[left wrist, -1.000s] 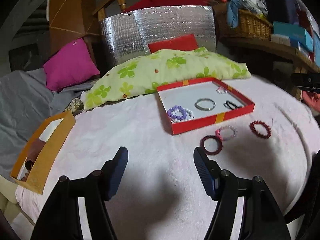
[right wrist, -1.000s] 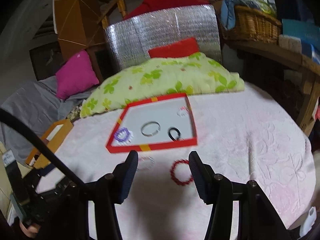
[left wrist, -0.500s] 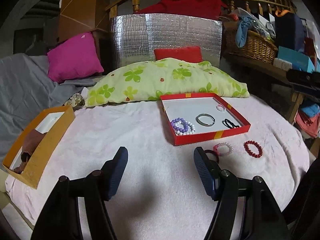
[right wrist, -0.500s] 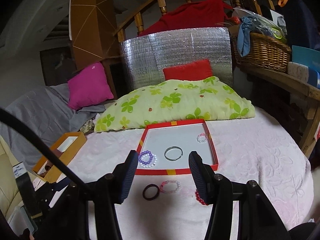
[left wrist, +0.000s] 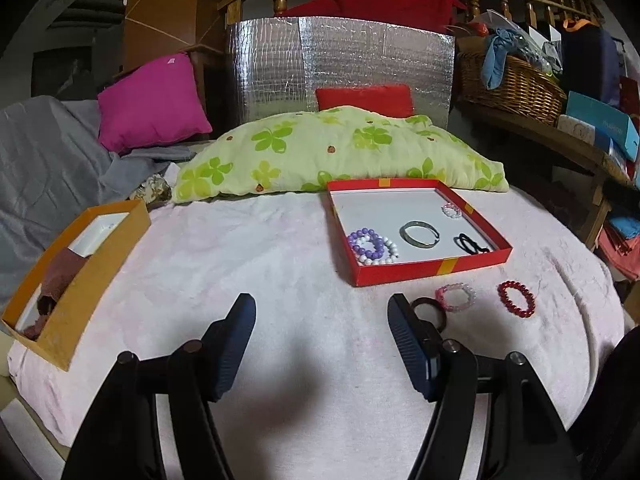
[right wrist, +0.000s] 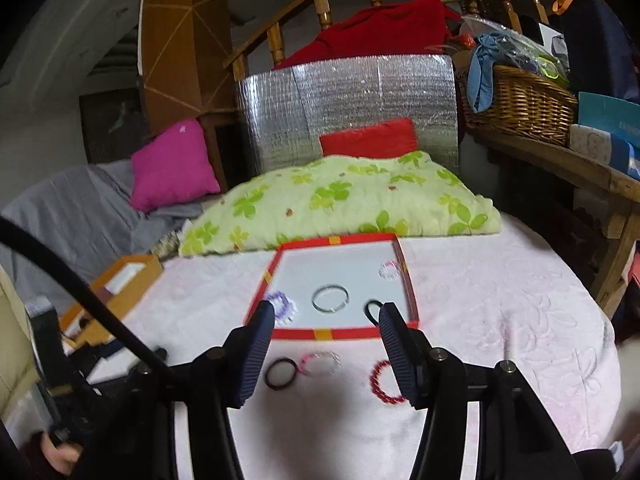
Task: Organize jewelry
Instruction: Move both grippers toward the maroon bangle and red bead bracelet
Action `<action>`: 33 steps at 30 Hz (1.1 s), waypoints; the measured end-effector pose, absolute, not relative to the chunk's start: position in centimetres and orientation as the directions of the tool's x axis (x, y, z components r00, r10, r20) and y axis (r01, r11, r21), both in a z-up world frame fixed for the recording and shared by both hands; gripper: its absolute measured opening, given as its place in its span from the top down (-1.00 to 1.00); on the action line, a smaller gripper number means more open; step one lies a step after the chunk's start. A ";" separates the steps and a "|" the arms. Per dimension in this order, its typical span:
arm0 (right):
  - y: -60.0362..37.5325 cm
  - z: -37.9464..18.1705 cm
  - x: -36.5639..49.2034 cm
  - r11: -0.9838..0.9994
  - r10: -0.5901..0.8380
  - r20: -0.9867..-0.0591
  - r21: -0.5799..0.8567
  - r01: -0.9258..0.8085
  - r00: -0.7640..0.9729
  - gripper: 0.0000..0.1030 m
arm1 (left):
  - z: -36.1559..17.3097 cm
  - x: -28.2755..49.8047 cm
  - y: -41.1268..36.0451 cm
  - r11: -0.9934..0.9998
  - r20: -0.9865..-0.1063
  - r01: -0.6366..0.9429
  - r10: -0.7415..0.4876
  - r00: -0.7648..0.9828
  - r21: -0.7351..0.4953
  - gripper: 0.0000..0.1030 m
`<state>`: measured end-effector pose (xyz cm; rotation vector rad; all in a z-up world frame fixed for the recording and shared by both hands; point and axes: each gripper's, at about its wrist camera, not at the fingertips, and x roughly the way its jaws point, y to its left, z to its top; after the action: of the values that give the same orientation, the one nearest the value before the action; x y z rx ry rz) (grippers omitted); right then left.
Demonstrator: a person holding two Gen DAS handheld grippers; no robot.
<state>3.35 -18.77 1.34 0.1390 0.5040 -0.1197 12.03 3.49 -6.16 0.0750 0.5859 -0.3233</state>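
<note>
lying loose: three bracelets (left wrist: 456, 297) outside, four in the red tray (left wrist: 430, 270); both jaws open, empty.

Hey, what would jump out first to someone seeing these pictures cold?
Probably the shallow red cardboard tray mid-bed on the pale pink blanket, holding several bracelets. Three more lie loose just before it, the red beaded bracelet rightmost. Behind sits a green floral pillow.

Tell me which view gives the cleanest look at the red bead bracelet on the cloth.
Left wrist view. There the red bead bracelet lies fully exposed and sharp on the pink cloth, right of the pink bead bracelet. In the right wrist view its right side is hidden behind a finger of the right tool, and the picture is blurred.
</note>
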 end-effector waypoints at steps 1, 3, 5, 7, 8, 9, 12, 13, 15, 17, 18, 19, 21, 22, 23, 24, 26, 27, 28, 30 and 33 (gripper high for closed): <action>-19.2 1.0 3.3 0.983 -0.084 -0.493 0.103 0.154 0.866 -0.14 | -6.2 12.0 3.4 0.946 -0.556 0.323 -0.283 0.782 -0.028 -0.34; -20.1 0.1 3.2 0.980 -0.096 -0.506 0.102 0.170 0.857 -0.14 | -6.5 12.0 2.9 0.946 -0.561 0.323 -0.279 0.779 -0.023 -0.34; -21.1 -0.9 3.2 0.979 -0.110 -0.523 0.092 0.184 0.845 -0.14 | -6.9 12.1 2.3 0.946 -0.573 0.325 -0.269 0.775 -0.004 -0.34; -21.9 -1.8 3.1 0.978 -0.124 -0.537 0.075 0.194 0.835 -0.14 | -7.3 12.1 1.7 0.943 -0.589 0.332 -0.263 0.764 0.011 -0.34; -22.4 -2.1 3.0 0.978 -0.124 -0.540 0.075 0.194 0.833 -0.14 | -7.5 12.1 1.4 0.941 -0.598 0.339 -0.265 0.756 0.012 -0.34; -22.9 -2.4 2.8 0.978 -0.121 -0.540 0.077 0.192 0.833 -0.14 | -7.6 12.0 1.2 0.940 -0.606 0.341 -0.265 0.750 0.011 -0.34; -23.9 -2.5 2.6 0.979 -0.125 -0.533 0.068 0.190 0.836 -0.14 | -8.1 11.7 0.9 0.941 -0.630 0.337 -0.276 0.726 -0.024 -0.34; -24.4 -2.5 2.5 0.980 -0.123 -0.525 0.070 0.187 0.842 -0.17 | -8.3 11.5 0.8 0.943 -0.646 0.332 -0.276 0.712 -0.036 -0.34; -25.1 -2.2 2.4 0.980 -0.126 -0.509 0.070 0.187 0.851 -0.30 | -8.6 11.0 0.5 0.946 -0.658 0.323 -0.266 0.705 -0.036 -0.34; -25.8 -2.0 2.1 0.980 -0.129 -0.492 0.070 0.187 0.861 -0.32 | -8.7 10.6 0.3 0.949 -0.672 0.313 -0.259 0.694 -0.042 -0.34; -26.1 -1.9 1.9 0.980 -0.137 -0.484 0.061 0.190 0.864 -0.32 | -8.8 10.4 0.4 0.951 -0.677 0.305 -0.256 0.690 -0.049 -0.34; -26.5 -1.8 1.7 0.980 -0.147 -0.475 0.051 0.194 0.867 -0.32 | -8.9 10.3 0.4 0.955 -0.680 0.291 -0.250 0.689 -0.056 -0.34; -27.5 -1.9 1.0 0.980 -0.146 -0.449 0.059 0.192 0.882 -0.32 | -9.1 10.3 0.6 0.962 -0.684 0.267 -0.229 0.692 -0.052 -0.34; -28.1 -2.0 0.7 0.978 -0.146 -0.440 0.070 0.196 0.886 -0.32 | -9.2 10.4 0.6 0.966 -0.687 0.257 -0.215 0.695 -0.042 -0.34; -28.6 -2.1 0.6 0.977 -0.143 -0.440 0.077 0.196 0.887 -0.32 | -9.3 10.6 0.6 0.969 -0.689 0.246 -0.199 0.697 -0.030 -0.34; -29.2 -2.3 0.5 0.977 -0.134 -0.445 0.088 0.192 0.886 -0.32 | -9.4 10.9 0.6 0.973 -0.691 0.231 -0.181 0.700 -0.020 -0.34; -30.1 -2.7 0.6 0.977 -0.123 -0.451 0.101 0.188 0.884 -0.32 | -9.6 11.6 0.8 0.977 -0.694 0.213 -0.171 0.699 -0.026 -0.34; -30.5 -3.0 0.7 0.978 -0.111 -0.453 0.111 0.179 0.885 -0.30 | -9.7 11.9 0.8 0.977 -0.698 0.210 -0.175 0.695 -0.036 -0.34; -30.7 -3.2 0.7 0.978 -0.100 -0.455 0.118 0.171 0.885 -0.27 | -9.8 12.2 0.7 0.977 -0.702 0.211 -0.178 0.690 -0.040 -0.34; -31.0 -3.8 1.1 0.979 -0.088 -0.460 0.125 0.163 0.883 -0.21 | -10.1 12.6 0.4 0.976 -0.712 0.214 -0.175 0.680 -0.035 -0.34; -31.2 -4.6 2.2 0.981 -0.045 -0.470 0.148 0.129 0.882 -0.10 | -10.3 13.2 -0.3 0.972 -0.720 0.234 -0.184 0.670 -0.030 -0.34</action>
<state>2.17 -31.17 -4.64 0.1777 0.4834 -0.0907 13.16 -0.30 -10.31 0.0667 0.8035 -0.2355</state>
